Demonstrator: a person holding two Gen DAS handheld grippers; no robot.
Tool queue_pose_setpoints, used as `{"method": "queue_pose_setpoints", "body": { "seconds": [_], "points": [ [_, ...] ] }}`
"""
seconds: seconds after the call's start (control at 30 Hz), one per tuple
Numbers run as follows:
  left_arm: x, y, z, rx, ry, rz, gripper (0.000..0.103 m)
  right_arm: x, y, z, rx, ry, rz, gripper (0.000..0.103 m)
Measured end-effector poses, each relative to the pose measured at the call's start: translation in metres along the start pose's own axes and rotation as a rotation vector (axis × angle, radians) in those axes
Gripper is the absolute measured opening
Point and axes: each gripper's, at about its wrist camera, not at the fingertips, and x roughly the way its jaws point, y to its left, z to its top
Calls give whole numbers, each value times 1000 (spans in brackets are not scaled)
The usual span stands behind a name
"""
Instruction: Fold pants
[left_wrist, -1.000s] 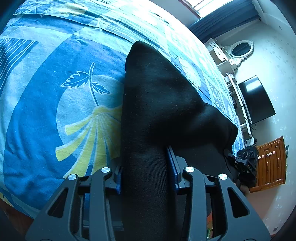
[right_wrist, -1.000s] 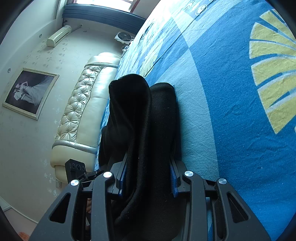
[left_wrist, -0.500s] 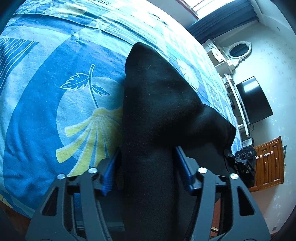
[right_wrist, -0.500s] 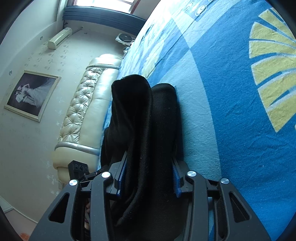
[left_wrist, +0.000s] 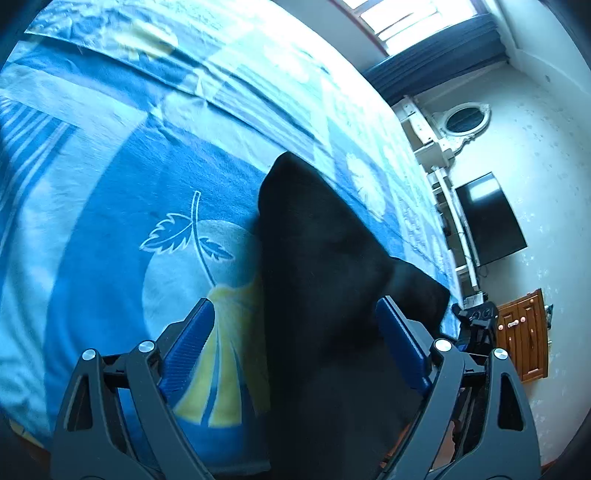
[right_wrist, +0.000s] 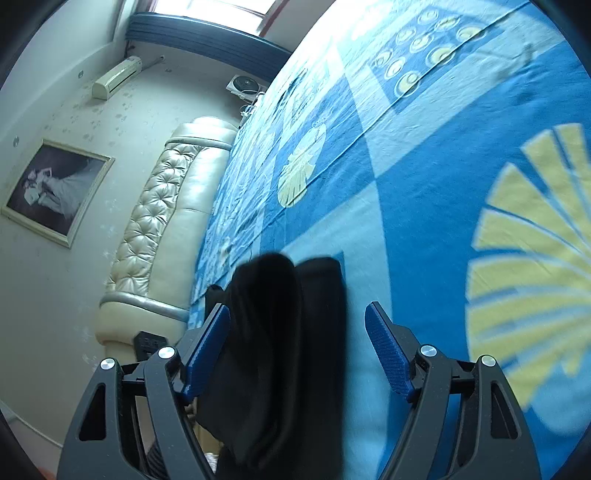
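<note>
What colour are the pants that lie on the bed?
The pants are plain black, with no pattern. The left wrist view shows them best.

Blue leaf-print bedspread (left_wrist: 110, 206) under both grippers. Wall TV (left_wrist: 487, 218), wooden cabinet (left_wrist: 528, 332) far right of left gripper. Tufted headboard (right_wrist: 162, 229), framed picture (right_wrist: 55, 192) left of right gripper.

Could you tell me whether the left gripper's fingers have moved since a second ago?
Yes. The left gripper is opening: its fingers now stand clear of the black pants, showing bedspread between.
</note>
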Motion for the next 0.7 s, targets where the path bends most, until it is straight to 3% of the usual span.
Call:
{"method": "queue_pose_setpoints", "body": {
  "seconds": [0.27, 0.3, 0.33, 0.37, 0.43, 0.5, 0.6, 0.7],
  "points": [
    [29, 5, 27, -13, 29, -12, 89, 36, 3, 13, -7, 63, 44, 75],
    [32, 6, 29, -18, 37, -20, 89, 38, 5, 13, -23, 71, 30, 72],
    [34, 7, 30, -23, 44, -31, 89, 39, 6, 12, -41, 78, 4, 58],
    [35, 7, 30, -21, 46, -33, 89, 42, 6, 11, -53, 91, -29, 52],
    [36, 5, 30, 7, 46, -8, 78, 41, 3, 9, -49, 92, -37, 39],
    [40, 2, 30, 50, 58, 15, 42, 39, 3, 8, -47, 82, -28, 37],
    [40, -5, 28, 74, 50, 25, 29, 37, 10, 5, -62, 61, -15, 32],
    [38, -15, 29, 118, 33, 67, 23, 34, 16, 6, -77, 47, -12, 30]
  ]
}}
